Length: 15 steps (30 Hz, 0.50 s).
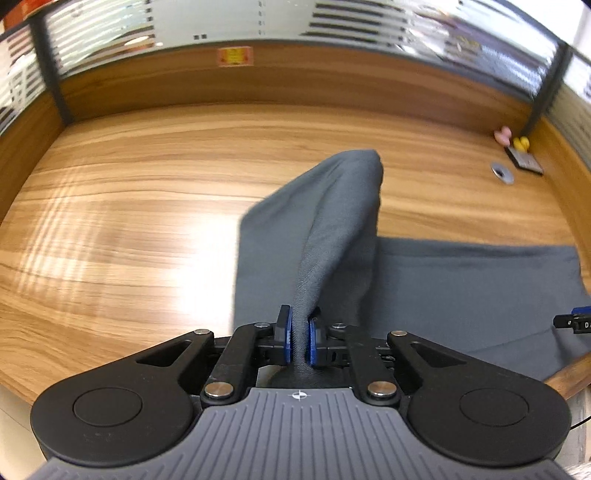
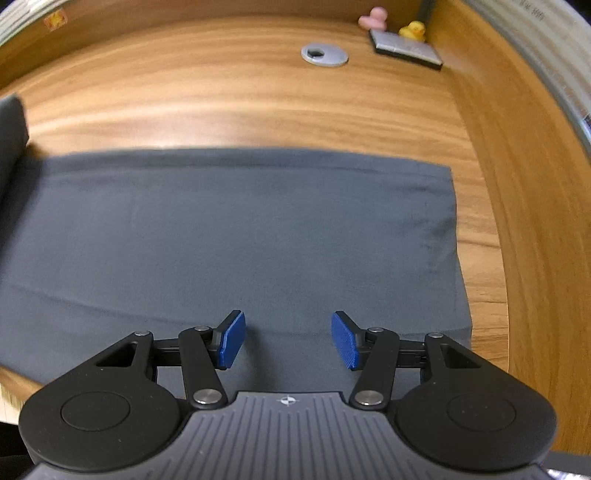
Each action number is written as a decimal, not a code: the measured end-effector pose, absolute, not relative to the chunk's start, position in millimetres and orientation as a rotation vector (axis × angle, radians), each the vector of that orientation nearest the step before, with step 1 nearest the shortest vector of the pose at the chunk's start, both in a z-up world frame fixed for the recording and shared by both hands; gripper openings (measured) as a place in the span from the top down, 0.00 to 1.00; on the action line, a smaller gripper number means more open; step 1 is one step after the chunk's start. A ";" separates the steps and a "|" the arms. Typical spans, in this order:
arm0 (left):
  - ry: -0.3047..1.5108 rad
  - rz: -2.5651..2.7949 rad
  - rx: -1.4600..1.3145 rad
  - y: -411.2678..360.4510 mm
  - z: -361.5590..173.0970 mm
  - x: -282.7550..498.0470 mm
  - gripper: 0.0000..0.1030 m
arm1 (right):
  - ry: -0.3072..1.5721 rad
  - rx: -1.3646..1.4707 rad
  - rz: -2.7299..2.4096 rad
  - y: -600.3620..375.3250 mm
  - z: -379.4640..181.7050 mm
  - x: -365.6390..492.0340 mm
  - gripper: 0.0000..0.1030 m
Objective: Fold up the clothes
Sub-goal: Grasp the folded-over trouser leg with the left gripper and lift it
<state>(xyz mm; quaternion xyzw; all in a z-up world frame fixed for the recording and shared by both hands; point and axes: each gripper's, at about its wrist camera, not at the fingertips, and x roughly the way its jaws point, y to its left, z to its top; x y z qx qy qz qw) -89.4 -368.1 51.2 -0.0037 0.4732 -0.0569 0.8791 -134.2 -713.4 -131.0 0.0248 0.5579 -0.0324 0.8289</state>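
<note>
A dark grey garment (image 1: 461,288) lies on the wooden desk (image 1: 129,206). My left gripper (image 1: 300,338) is shut on a bunched part of that cloth, which rises off the desk as a tall ridge (image 1: 343,206) ahead of the blue pads. In the right wrist view the same grey garment (image 2: 258,229) lies flat and smooth as a wide rectangle. My right gripper (image 2: 288,339) hovers over its near edge, open, with nothing between its blue fingers (image 2: 232,339). The lifted fold (image 2: 11,125) shows at the left edge of that view.
A wooden partition wall (image 1: 295,85) rings the desk on the far and right sides. In the far right corner sit a silver cable grommet (image 2: 324,54), a flat grey block (image 2: 404,46), a yellow rubber duck (image 2: 413,29) and a pink toy (image 2: 373,17).
</note>
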 end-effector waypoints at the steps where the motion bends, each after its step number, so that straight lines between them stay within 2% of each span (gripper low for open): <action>1: 0.985 -0.116 -0.026 -358.6 52.7 -88.0 0.90 | 1.175 0.055 -0.074 -707.9 -127.7 -134.4 0.43; 9: 1.007 -0.069 -0.076 -283.0 49.8 -76.2 0.87 | 1.152 0.041 -0.069 -653.2 -122.1 -134.6 0.43; 12: 1.018 -0.035 -0.067 -264.4 43.6 -73.5 0.84 | 1.154 0.048 -0.063 -635.9 -124.2 -134.5 0.43; 15: 1.025 -0.020 -0.080 -251.2 39.3 -71.8 0.67 | 1.159 0.042 -0.049 -621.3 -125.9 -135.5 0.43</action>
